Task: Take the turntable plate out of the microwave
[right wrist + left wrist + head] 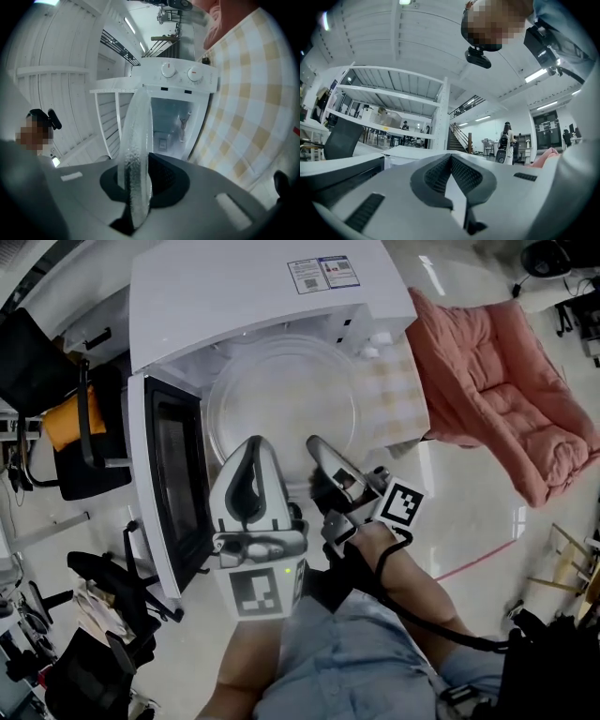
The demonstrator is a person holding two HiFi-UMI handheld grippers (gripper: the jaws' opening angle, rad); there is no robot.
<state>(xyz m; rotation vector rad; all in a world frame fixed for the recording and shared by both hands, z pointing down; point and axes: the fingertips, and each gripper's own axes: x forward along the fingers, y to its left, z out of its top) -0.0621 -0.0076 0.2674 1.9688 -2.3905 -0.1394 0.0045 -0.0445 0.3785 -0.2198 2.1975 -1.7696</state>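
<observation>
The clear glass turntable plate hangs level in front of the open white microwave, its far edge at the cavity mouth. My right gripper is shut on the plate's near rim. In the right gripper view the ribbed rim runs edge-on between the dark pads, with the microwave's cavity and two knobs behind. My left gripper sits just left of the right one, below the plate's near edge. Its jaws are shut with nothing between them.
The microwave door stands swung open to the left. A yellow-checked cloth covers the table to the right of the microwave. A pink quilted cushion lies further right. Black chairs crowd the left side.
</observation>
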